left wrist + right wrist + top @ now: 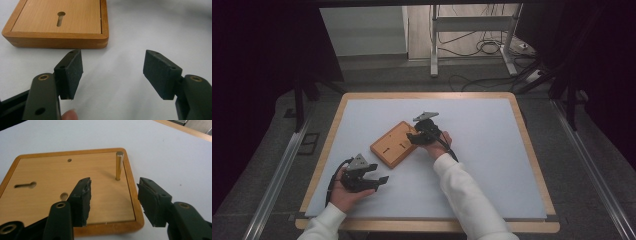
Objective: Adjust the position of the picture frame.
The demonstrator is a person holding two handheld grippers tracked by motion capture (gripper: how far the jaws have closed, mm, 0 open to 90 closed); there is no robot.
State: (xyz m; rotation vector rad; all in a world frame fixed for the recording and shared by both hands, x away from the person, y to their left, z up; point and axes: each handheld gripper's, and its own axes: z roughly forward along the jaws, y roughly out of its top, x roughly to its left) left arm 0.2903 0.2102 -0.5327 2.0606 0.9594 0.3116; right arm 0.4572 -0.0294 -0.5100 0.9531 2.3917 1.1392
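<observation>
High view, near edge: we see the left gripper (379, 180) at about 7 o'clock on the desk (492, 165), resting in the person's left hand (346, 192).
Left gripper state: in the left gripper view we find its jaws standing wide apart with only the white desk top between them; a fingertip (70, 115) shows at the bottom edge.
Wooden board: we place the wooden board (395, 143) near the desk's middle, at 1 o'clock from the left gripper and apart from it, lying flat with slots cut in its face.
Right gripper: we see the right gripper (414, 136) over the board's edge at 3 o'clock, held by the right hand (439, 145).
Right gripper state: in the right gripper view its jaws (113, 202) stand part open, clamped on nothing.
Brass pin: we see the brass pin (119, 166) upright in the board's far corner, beyond the jaw tips at 12 o'clock, untouched.
</observation>
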